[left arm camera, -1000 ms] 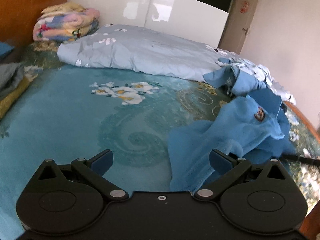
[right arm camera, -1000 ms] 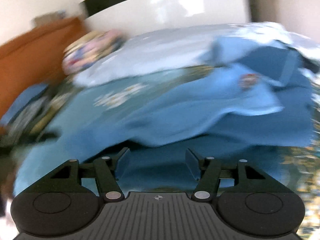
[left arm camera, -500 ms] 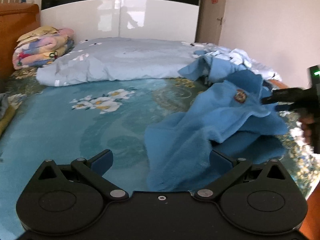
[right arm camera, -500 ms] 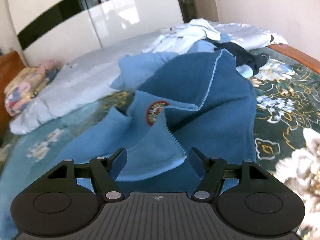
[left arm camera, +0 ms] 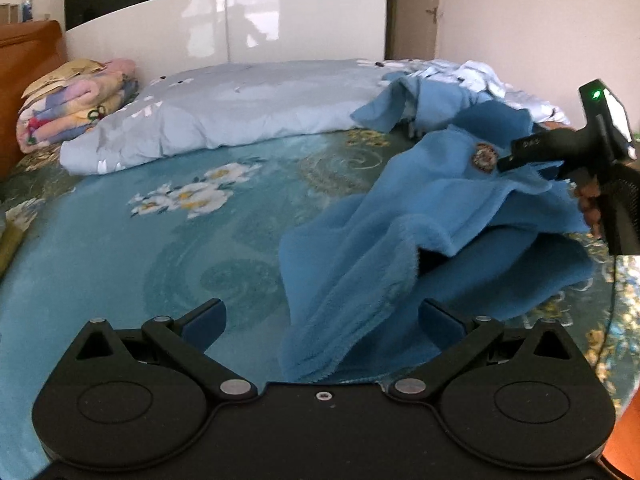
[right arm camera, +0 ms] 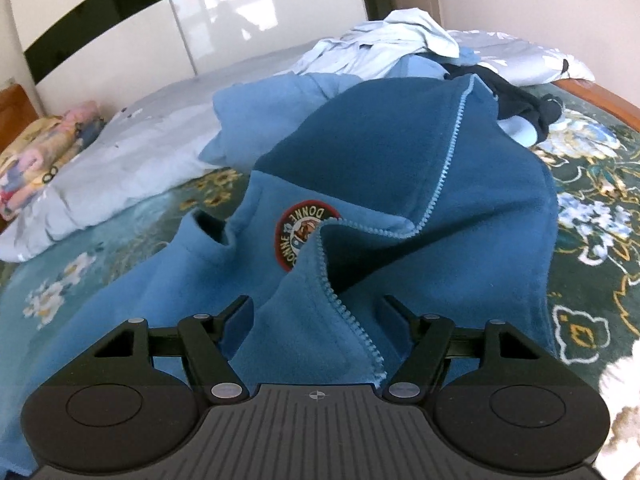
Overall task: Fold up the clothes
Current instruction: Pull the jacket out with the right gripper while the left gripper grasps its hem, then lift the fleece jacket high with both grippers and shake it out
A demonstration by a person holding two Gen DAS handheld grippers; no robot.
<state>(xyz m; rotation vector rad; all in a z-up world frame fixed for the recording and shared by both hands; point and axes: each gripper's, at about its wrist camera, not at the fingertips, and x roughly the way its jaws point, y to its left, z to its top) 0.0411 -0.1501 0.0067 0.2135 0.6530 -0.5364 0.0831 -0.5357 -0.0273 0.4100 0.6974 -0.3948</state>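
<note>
Nearest to me, the left gripper (left arm camera: pixel 322 318) hangs over the bed (left arm camera: pixel 120 248) with its jaws spread wide and nothing pinched; the lower hem of the blue fleece jacket (left arm camera: pixel 400 240) lies in the gap by its right finger, but the pads are not pressing on it. The right gripper (right arm camera: pixel 316 316) is over the jacket (right arm camera: pixel 400 184) too, its jaws standing apart with the zipper edge (right arm camera: pixel 348 320) running up between them, loose and ungripped. The jacket sprawls crumpled on the floral bedspread toward the bed's right edge, its round chest badge (right arm camera: pixel 302 234) showing and one front panel folded back. A hand (left arm camera: pixel 590 208) wraps the right gripper's handle at the right side. Beyond the jacket a heap of pale and dark clothes (right arm camera: pixel 400 40) sits near the far right corner. A pale blue quilt (left arm camera: pixel 240 108) stretches along the far edge, and folded colourful blankets (left arm camera: pixel 72 100) rest at the far left corner by the wooden headboard (left arm camera: pixel 28 60).
</note>
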